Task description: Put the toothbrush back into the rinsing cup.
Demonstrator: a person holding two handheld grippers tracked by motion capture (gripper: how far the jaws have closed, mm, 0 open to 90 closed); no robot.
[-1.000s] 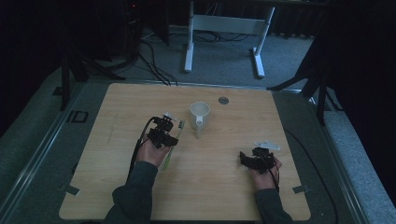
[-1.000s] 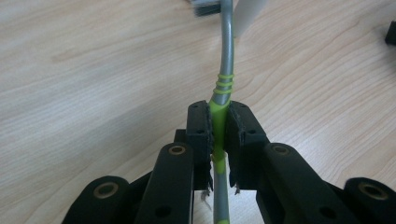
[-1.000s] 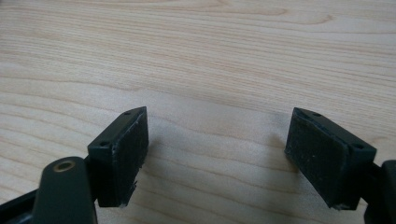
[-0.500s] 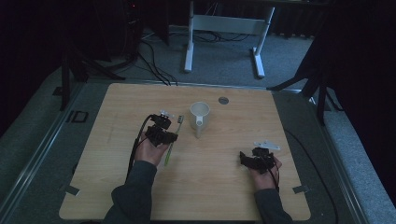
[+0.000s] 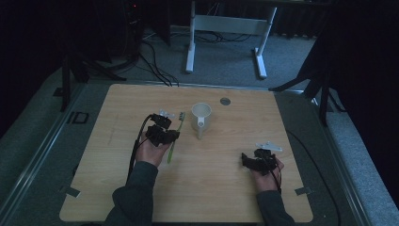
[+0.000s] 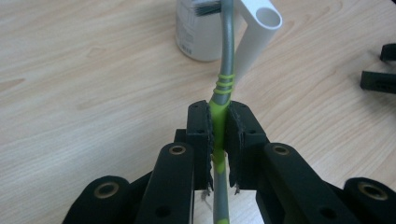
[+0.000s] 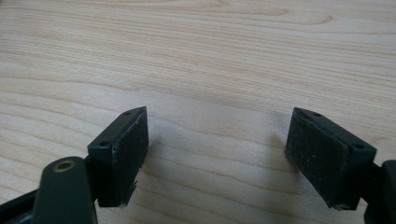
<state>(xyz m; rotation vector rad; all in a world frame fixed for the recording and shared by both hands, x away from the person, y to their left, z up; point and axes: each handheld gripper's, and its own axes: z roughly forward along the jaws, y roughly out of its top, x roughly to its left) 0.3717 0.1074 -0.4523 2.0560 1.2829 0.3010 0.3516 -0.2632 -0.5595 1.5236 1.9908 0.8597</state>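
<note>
My left gripper (image 6: 219,123) has its pads pressed on a toothbrush (image 6: 226,70) with a grey stem, a lime-green grip section and three thin green rings just above the pads. It lies lengthwise between my jaws, its white-bristled head reaching up against the white mug (image 6: 201,32) ahead. In the high view the toothbrush (image 5: 173,141) slants across the wooden table, just left of the mug (image 5: 201,115), whose handle points toward me.

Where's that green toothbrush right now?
In the high view the toothbrush sits left of centre on the table, clamped in the left gripper, its bristle end pointing toward the white mug just to its right.
</note>
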